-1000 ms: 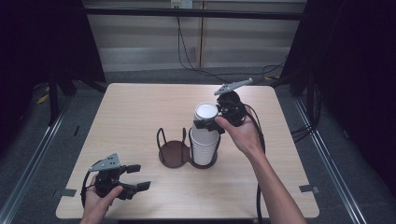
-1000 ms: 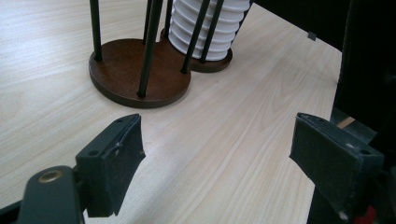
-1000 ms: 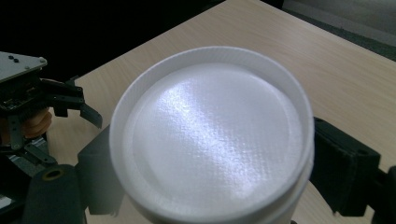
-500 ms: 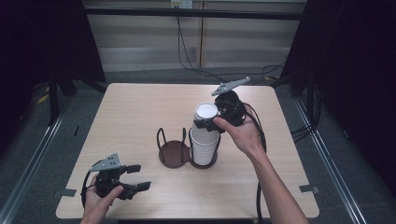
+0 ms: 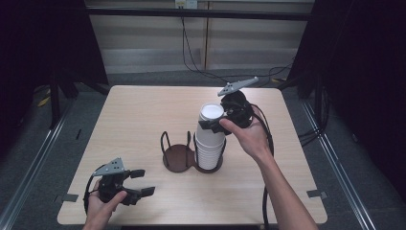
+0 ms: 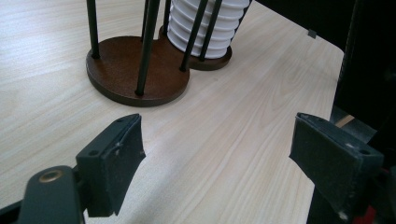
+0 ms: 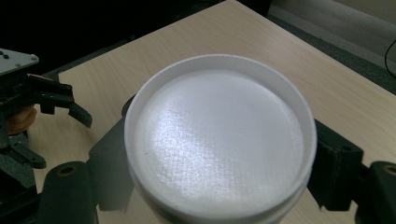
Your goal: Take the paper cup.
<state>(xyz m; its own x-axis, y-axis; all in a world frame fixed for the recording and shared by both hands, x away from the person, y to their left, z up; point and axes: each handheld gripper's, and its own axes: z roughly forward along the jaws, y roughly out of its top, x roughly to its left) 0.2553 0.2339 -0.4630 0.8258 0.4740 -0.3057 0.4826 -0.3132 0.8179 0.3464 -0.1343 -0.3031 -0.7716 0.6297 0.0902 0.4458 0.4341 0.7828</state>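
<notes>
Handling: the top cup [image 5: 211,115] was judged light and thin-walled, easy to dent under a hard pinch and smooth enough to slip; nested in the stack, it could drag the cup beneath it upward.
Where to grip: across the upside-down base, just under the raised rim, with a pad on each opposite wall, which was where the right gripper [image 5: 216,125] had it.
Look of the cup: white, matte, with a faintly textured flat base ringed by a low lip in the right gripper view [image 7: 219,144]; the stack of cups [image 5: 209,148] below it showed as ribbed white rims.
Right gripper: its jaws had just been closing, with the top cup between them; both pads sat against the cup's sides, so it read as a hold on the cup.
Cup's place: directly between the right gripper's jaws, at the top of the stack that stood beneath the gripper in one ring of the dark cup holder [image 5: 179,158].
Left gripper: the left gripper [image 5: 139,184] rested low over the table [image 5: 143,110], its jaws parted with nothing between them.
Left gripper's surroundings: the holder's empty ring [image 6: 135,70] lay ahead of its jaws, with the stack just beyond that, well apart from the pads.
</notes>
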